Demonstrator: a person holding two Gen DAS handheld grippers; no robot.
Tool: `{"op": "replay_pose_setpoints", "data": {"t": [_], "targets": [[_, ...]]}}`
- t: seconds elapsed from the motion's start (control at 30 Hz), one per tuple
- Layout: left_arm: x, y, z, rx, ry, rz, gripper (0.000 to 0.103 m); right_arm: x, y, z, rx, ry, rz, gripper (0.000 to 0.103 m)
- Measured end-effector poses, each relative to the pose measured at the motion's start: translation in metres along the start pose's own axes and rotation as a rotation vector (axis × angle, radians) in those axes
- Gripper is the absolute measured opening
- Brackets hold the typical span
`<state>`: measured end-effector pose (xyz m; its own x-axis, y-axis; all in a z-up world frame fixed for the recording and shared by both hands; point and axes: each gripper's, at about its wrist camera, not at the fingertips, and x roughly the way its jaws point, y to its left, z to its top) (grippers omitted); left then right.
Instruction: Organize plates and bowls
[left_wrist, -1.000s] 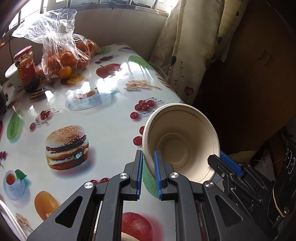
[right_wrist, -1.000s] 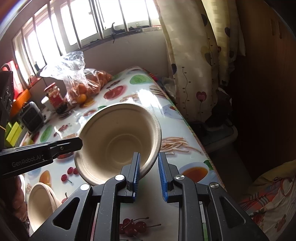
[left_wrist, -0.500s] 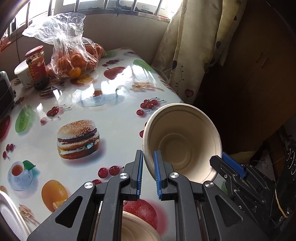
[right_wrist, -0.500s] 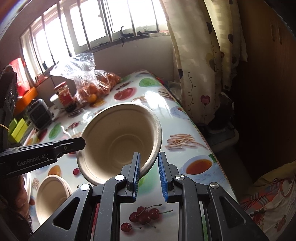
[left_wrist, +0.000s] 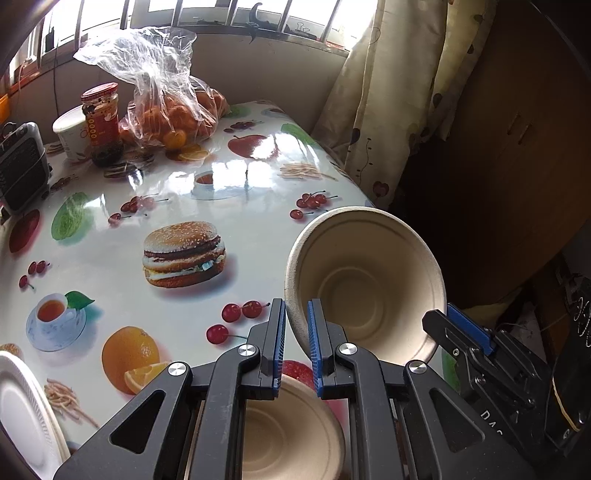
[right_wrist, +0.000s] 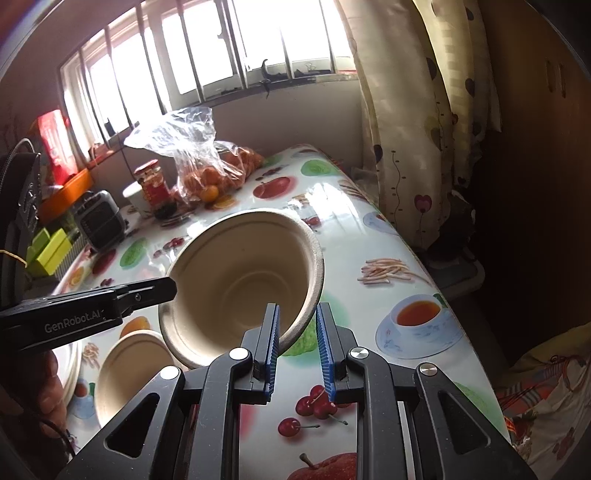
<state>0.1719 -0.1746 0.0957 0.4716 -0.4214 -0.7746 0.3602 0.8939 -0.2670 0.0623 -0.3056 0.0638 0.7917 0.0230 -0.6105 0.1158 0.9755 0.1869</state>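
Observation:
A beige paper bowl (left_wrist: 365, 291) is held tilted in the air above the table by both grippers. My left gripper (left_wrist: 296, 343) is shut on its left rim. My right gripper (right_wrist: 297, 341) straddles the opposite rim of the same bowl (right_wrist: 240, 280), and its jaws stand a little apart around the rim; it also shows in the left wrist view (left_wrist: 461, 332). A second beige bowl (left_wrist: 291, 432) sits on the table under the held one, and it also shows in the right wrist view (right_wrist: 129, 373). White plates (left_wrist: 22, 413) are stacked at the near left.
The table (left_wrist: 110, 266) has a glossy food-print cloth. At its far end stand a bag of oranges (left_wrist: 170, 110), a red-lidded jar (left_wrist: 101, 122), a white cup (left_wrist: 70, 133) and a grey appliance (left_wrist: 22, 170). A curtain (left_wrist: 388, 92) hangs right of the table.
Both grippers have pulled back towards the near table end with the bowl between them. The second bowl has come into fuller view beneath. The right jaws have opened a little wider.

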Motion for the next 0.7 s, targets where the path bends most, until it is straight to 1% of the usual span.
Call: {"op": "replay_pose_setpoints", "data": {"t": [0.7], "targets": [[-0.049, 0.018, -0.029, -0.015, -0.065, 0.009, 0.013, -0.032, 0.037, -0.022, -0.034, -0.028, 0.054, 0.020]]}}
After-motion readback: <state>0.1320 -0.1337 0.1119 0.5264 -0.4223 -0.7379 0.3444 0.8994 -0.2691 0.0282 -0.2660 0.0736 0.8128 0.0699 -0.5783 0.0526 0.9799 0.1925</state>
